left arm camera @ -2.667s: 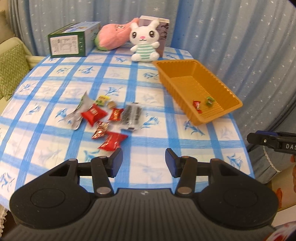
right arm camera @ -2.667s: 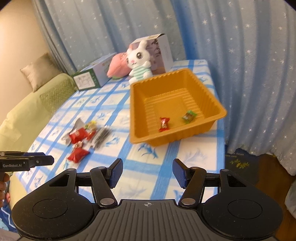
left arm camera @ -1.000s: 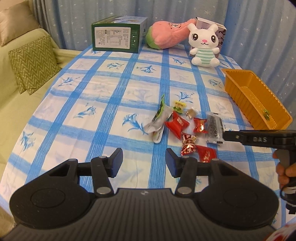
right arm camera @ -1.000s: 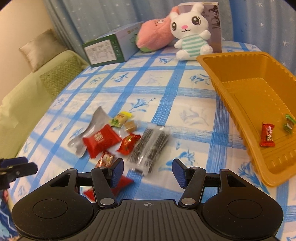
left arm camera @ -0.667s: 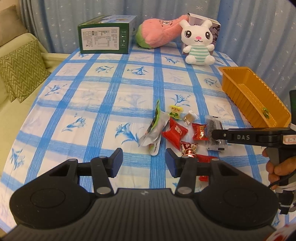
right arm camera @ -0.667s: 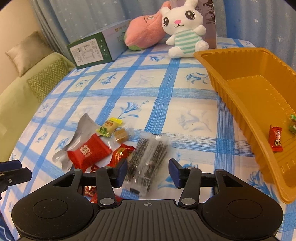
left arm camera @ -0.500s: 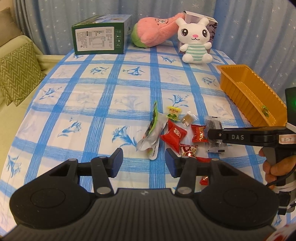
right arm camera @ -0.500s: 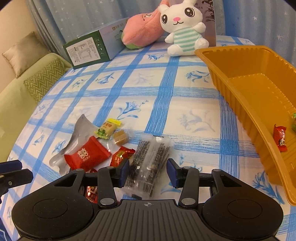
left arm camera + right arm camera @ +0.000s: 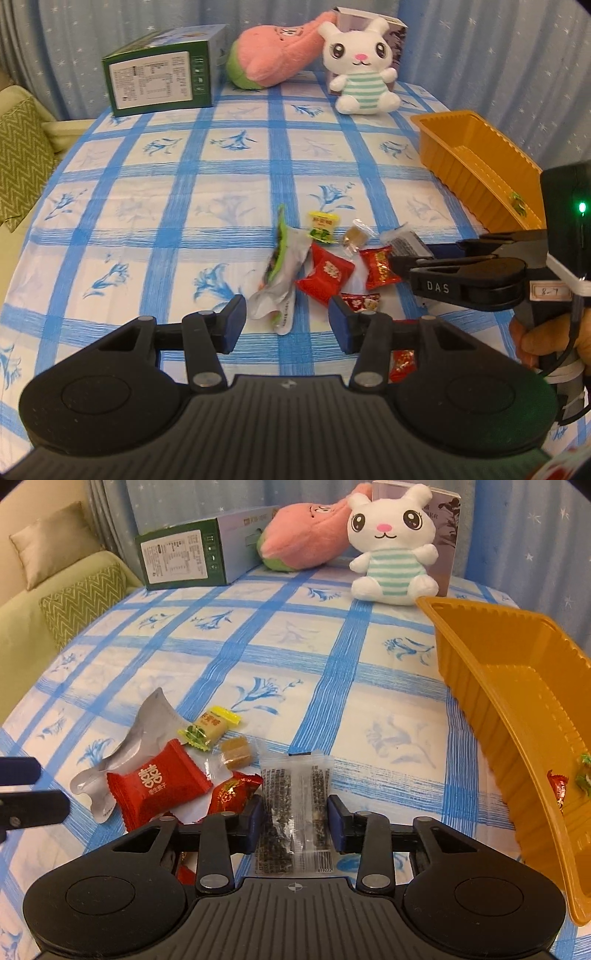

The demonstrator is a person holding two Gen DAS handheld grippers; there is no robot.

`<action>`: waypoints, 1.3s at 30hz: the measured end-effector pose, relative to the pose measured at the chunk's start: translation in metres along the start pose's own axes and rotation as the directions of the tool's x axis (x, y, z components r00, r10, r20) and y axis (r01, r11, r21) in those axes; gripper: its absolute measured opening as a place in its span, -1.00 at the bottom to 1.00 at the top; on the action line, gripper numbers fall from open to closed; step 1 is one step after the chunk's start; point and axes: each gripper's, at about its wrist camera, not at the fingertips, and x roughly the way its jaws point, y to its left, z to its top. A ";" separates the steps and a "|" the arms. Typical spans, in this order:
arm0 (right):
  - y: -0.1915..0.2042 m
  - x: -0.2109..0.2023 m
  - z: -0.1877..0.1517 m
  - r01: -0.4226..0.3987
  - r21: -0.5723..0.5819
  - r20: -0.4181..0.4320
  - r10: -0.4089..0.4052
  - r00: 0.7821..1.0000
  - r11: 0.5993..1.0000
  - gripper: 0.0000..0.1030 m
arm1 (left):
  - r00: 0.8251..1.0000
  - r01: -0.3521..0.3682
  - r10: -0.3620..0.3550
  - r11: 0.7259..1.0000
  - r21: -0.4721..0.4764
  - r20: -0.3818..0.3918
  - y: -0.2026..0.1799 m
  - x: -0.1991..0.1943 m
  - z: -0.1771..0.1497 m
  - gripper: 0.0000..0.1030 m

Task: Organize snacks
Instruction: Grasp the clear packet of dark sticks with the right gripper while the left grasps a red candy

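Our right gripper [image 9: 295, 819] straddled the clear packet of dark seeds [image 9: 295, 812], one finger at each long edge, seemingly touching; we could not tell whether it pinched. Only the right wrist view showed this; the left one hid most of the packet behind the gripper's side, stamped "DAS". Our left gripper [image 9: 286, 319] hung spread above the silver pouch [image 9: 282, 273]. Left of the packet lay a red candy [image 9: 159, 786] with white characters we could not read. Far right, the orange tray [image 9: 517, 686] held a red sweet [image 9: 557, 788] and a green one [image 9: 583, 775].
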 end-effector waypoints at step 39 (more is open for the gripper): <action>-0.064 -0.108 -0.038 -0.060 0.169 0.073 0.048 0.996 0.984 -0.30 | 0.993 0.056 -0.046 0.995 0.085 -0.111 -0.050 0.058 -0.003 -0.65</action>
